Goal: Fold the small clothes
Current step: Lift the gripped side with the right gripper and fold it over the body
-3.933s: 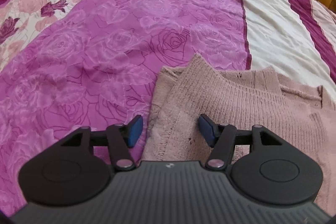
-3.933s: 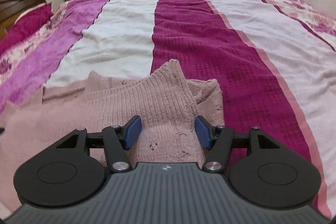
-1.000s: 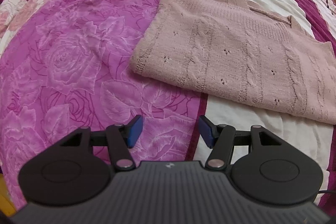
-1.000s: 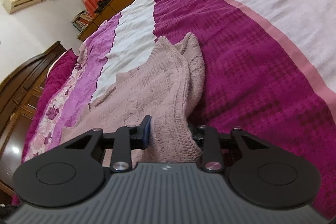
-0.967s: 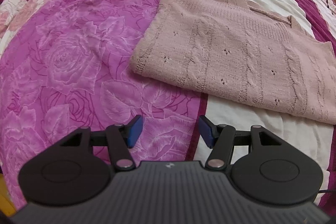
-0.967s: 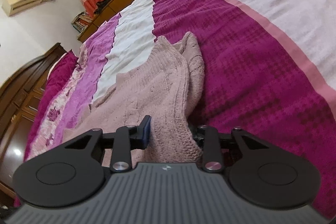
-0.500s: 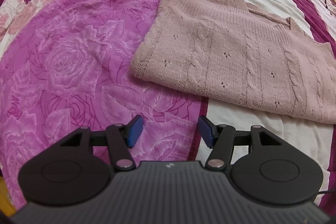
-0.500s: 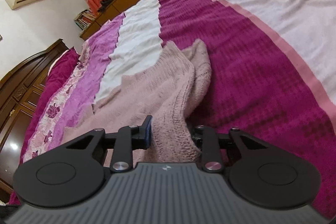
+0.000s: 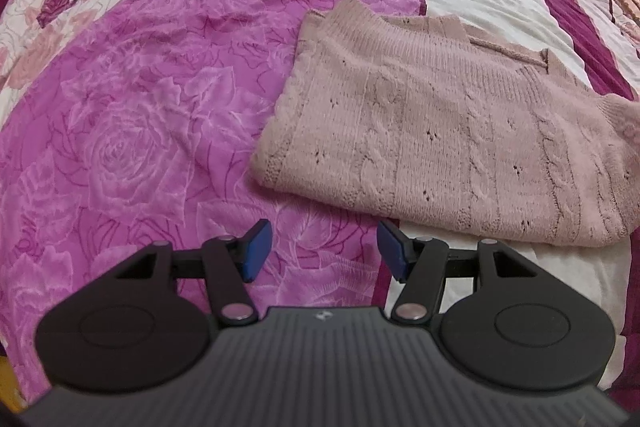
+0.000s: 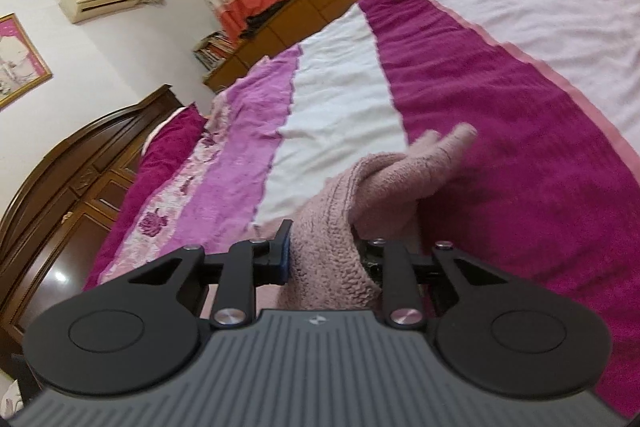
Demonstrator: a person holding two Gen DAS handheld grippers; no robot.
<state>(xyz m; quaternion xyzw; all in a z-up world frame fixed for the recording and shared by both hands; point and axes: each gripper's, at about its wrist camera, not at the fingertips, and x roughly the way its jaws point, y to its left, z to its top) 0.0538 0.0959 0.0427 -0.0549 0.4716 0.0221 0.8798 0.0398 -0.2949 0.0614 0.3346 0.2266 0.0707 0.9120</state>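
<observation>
**Inspector:** At this moment your right gripper (image 10: 324, 255) had its jaws closing on a bunched edge of the sweater (image 10: 340, 247), with thick knit between the pads and that edge raised off the bed (image 10: 520, 99). Your left gripper (image 9: 320, 251) stood open and empty above the quilt, just short of the sweater's (image 9: 440, 131) near hem. The rest of the sweater lay flat across the pink and white stripes.

**Operator:** What was the risk?

**Inspector:** In my judgement, two. You held a wad rather than a clean edge, so layers could have slipped out unevenly and spoiled the fold line. And with nothing pinning the far side, your pull could have dragged the whole garment across the bed instead of folding it over.
</observation>
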